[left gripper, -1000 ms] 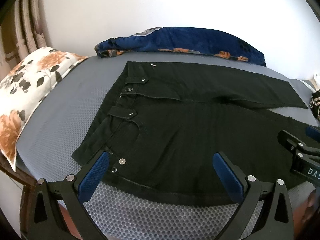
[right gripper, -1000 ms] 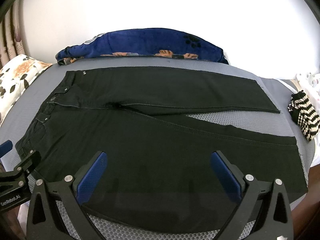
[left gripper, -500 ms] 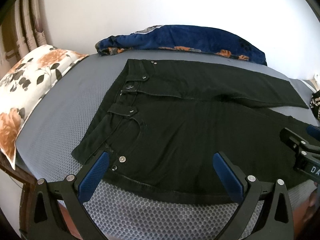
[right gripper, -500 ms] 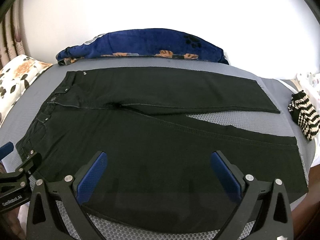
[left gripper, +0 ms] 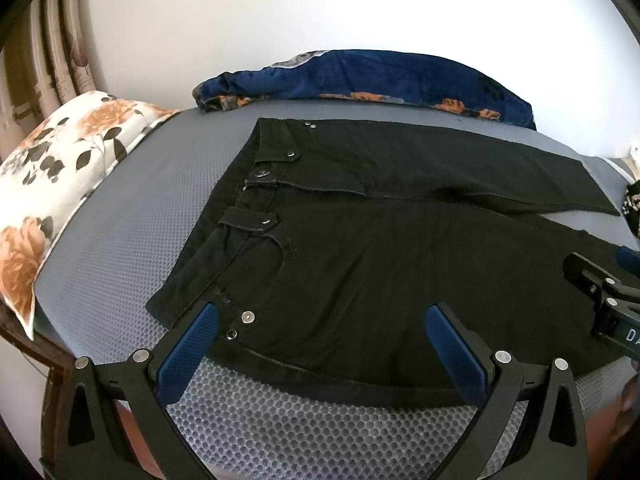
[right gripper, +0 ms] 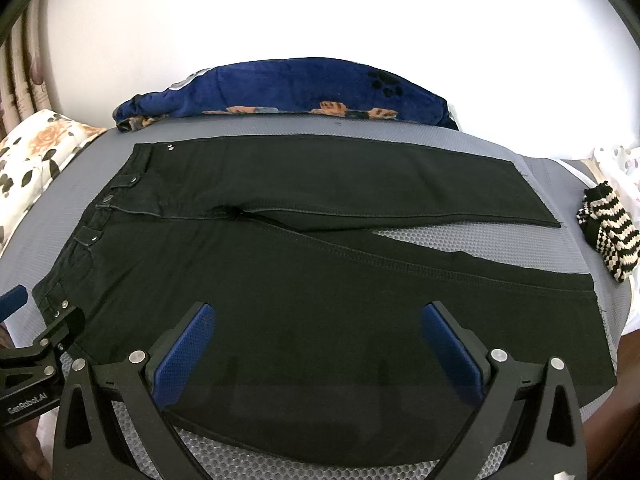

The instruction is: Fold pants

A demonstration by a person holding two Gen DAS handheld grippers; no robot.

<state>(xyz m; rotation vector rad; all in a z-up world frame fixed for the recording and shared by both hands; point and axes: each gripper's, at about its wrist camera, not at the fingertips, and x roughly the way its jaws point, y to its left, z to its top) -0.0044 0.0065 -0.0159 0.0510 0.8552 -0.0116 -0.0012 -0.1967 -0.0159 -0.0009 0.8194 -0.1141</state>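
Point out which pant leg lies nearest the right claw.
The near leg, right under the open right claw; the far leg lies beside the blue blanket.

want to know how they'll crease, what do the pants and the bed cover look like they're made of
Pants: likely black denim or heavy cotton twill, matte, with raised seam stitching and metal rivets. Bed cover: grey, dotted honeycomb texture, looks like a synthetic mesh; can't be sure.

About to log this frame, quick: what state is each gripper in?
Left gripper: open, holding nothing, over the black pants.
Right gripper: open, holding nothing.
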